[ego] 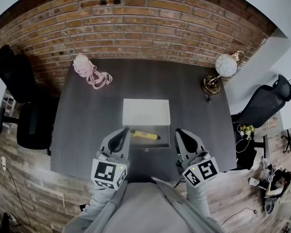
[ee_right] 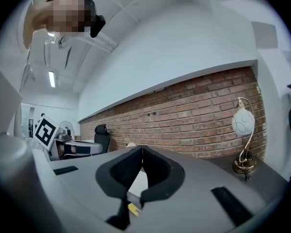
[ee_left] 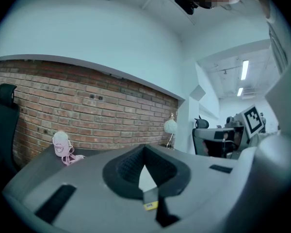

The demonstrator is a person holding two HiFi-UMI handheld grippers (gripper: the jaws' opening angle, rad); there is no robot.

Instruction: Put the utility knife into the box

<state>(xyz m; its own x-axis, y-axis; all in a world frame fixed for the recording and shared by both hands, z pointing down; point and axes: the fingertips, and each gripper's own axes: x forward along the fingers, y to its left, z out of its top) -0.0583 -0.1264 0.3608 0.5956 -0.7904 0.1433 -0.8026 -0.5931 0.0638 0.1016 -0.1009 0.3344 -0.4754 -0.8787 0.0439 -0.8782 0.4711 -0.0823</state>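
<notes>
1. Right gripper: closed tip to tip with nothing between the jaws, parked over the near edge of the table, just right of the box. Looks like a resting pose, not a reach.
2. Left gripper: likewise closed and empty, mirrored just left of the box. Flanks it without touching, as far as the head view shows.
3. Utility knife: yellow, lying flat and roughly crosswise inside the open grey tray of the box, free of both grippers. Judged as already placed, so the task appears done or nearly so.
4. White lid: laid open on the far side of the tray, probably kept back to leave the tray clear for the drop. Not closed yet, should closing be wanted.
5. Dark table: box centred toward the near edge, within easy reach of both grippers.
6. Farther out, well apart from the work: pink corded item at the far left, globe lamp at the far right, brick wall behind.
</notes>
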